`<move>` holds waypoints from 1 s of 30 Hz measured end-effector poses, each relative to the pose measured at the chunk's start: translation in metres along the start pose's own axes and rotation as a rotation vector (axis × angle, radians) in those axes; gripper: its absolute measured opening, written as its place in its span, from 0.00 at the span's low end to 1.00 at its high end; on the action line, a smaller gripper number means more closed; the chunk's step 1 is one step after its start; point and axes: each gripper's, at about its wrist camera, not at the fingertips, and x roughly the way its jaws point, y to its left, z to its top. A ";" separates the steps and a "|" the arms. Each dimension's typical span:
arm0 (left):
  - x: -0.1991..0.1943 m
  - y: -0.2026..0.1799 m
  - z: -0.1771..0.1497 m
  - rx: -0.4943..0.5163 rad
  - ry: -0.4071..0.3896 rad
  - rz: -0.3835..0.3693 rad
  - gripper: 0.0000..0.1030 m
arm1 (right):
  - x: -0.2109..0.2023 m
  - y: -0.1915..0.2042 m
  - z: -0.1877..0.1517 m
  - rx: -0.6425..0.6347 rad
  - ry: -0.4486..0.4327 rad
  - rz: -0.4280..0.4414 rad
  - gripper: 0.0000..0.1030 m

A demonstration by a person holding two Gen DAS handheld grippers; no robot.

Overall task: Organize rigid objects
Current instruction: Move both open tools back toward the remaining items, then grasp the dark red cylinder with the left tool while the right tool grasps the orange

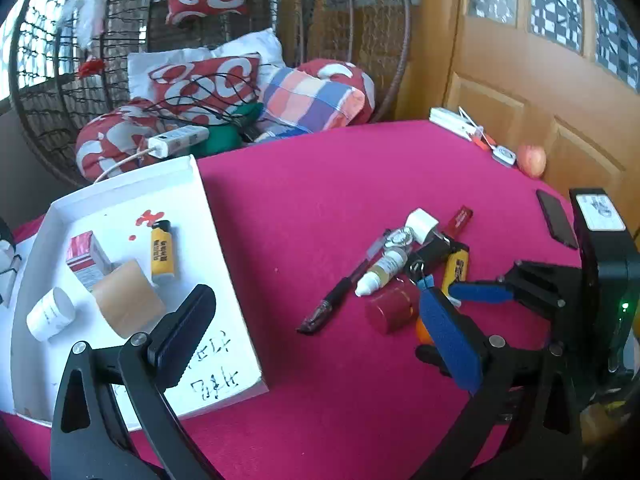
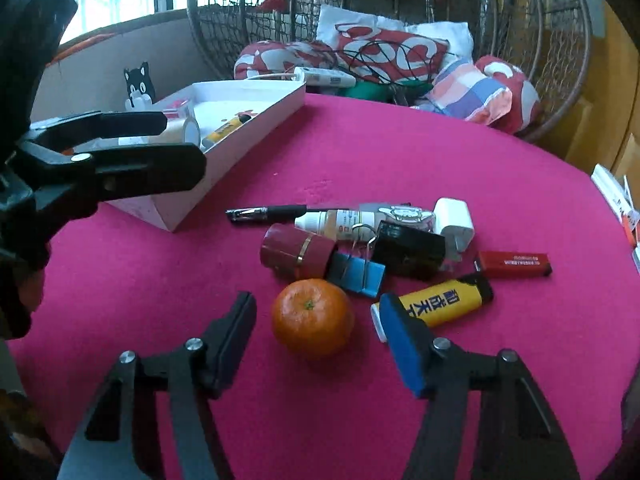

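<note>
While the magenta cloth covers the round table, a wicker hanging chair full of red-and-white cushions stands behind it at 12 o'clock, and a wooden door closes the room at 2 o'clock in the left wrist view.

At 10 o'clock in the right wrist view, a white tray rests on the cloth. It holds a white cup, a red-and-white box, a roll of brown tape and a yellow lighter.

The left gripper is seen side-on over the tray's near wall; its jaws stand apart with nothing between them.

At the table centre lies a cluster: black pen, dropper bottle, dark red cylinder, blue binder clip, black binder clip, white charger, red lighter and a second yellow lighter.

The right gripper has its jaws about half open. A tangerine sits on the cloth between the fingertips, at 6 o'clock of the cluster. Neither pad touches it. The blue pad overlaps the near end of the second yellow lighter.
</note>
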 end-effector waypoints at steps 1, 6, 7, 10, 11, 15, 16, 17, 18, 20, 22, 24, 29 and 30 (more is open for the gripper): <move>0.002 -0.002 0.000 0.011 0.009 -0.002 1.00 | 0.000 0.001 0.000 -0.004 -0.001 -0.006 0.42; 0.019 -0.017 -0.002 0.048 0.050 -0.048 1.00 | -0.011 0.002 -0.011 -0.031 0.007 0.015 0.39; 0.024 -0.020 -0.003 0.053 0.064 -0.067 1.00 | -0.016 -0.002 -0.015 -0.026 0.010 0.008 0.39; 0.034 -0.033 -0.005 0.088 0.087 -0.093 1.00 | -0.027 -0.027 -0.027 0.045 0.017 -0.042 0.39; 0.038 -0.039 -0.005 0.104 0.091 -0.107 1.00 | -0.030 -0.036 -0.031 0.072 0.017 -0.052 0.39; 0.054 -0.057 0.001 0.160 0.083 -0.156 1.00 | -0.046 -0.079 -0.046 0.221 0.004 -0.091 0.39; 0.059 -0.060 0.003 0.171 0.087 -0.163 1.00 | -0.048 -0.086 -0.049 0.256 -0.002 -0.084 0.40; 0.063 -0.062 0.005 0.176 0.093 -0.167 1.00 | -0.049 -0.088 -0.050 0.272 -0.005 -0.076 0.40; 0.068 -0.064 0.006 0.179 0.101 -0.171 1.00 | -0.048 -0.090 -0.052 0.288 -0.001 -0.068 0.40; 0.074 -0.067 0.005 0.185 0.123 -0.181 1.00 | -0.045 -0.089 -0.054 0.293 0.002 -0.067 0.40; 0.073 -0.069 0.001 0.185 0.135 -0.197 0.96 | -0.043 -0.082 -0.056 0.275 -0.004 -0.089 0.41; 0.070 -0.071 -0.003 0.190 0.149 -0.211 0.91 | -0.042 -0.078 -0.056 0.252 -0.010 -0.107 0.43; 0.064 -0.080 -0.007 0.215 0.157 -0.202 0.83 | -0.042 -0.081 -0.057 0.276 -0.024 -0.083 0.52; 0.064 -0.079 -0.007 0.216 0.156 -0.202 0.83 | -0.042 -0.082 -0.056 0.282 -0.025 -0.075 0.62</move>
